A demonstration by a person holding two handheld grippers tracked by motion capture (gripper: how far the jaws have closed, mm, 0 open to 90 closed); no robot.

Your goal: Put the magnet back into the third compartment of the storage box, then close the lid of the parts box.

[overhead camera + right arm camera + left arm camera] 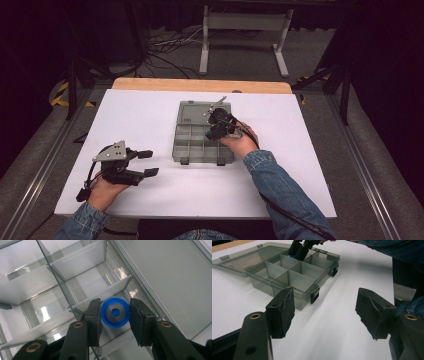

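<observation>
Holding a blue disc (115,312) between the pads of my right gripper (115,315), I reach down into the clear plastic box (186,142), which serves as the landmark for everything below. The disc has a grey metal centre and sits in a compartment on the hinge side of the box, just beside the dividing wall that separates it from the next compartment. Both pads press against the disc's rim, one on each side, so this gripper is clamped on the disc. From the high view, my right gripper (216,125) hangs over the right half of the box, close to where the open lid (197,111) joins the tray; the lid lies flat on the table (130,115) behind the compartments. My right hand (243,142) rests at the right edge of the box.

My left gripper (147,162) is well apart from the box, to its left and slightly nearer to me, resting low over the white table. Its jaws stand apart with nothing between them; in the left gripper view, bare table shows in the gap, with the box's front latches (314,295) beyond.
</observation>
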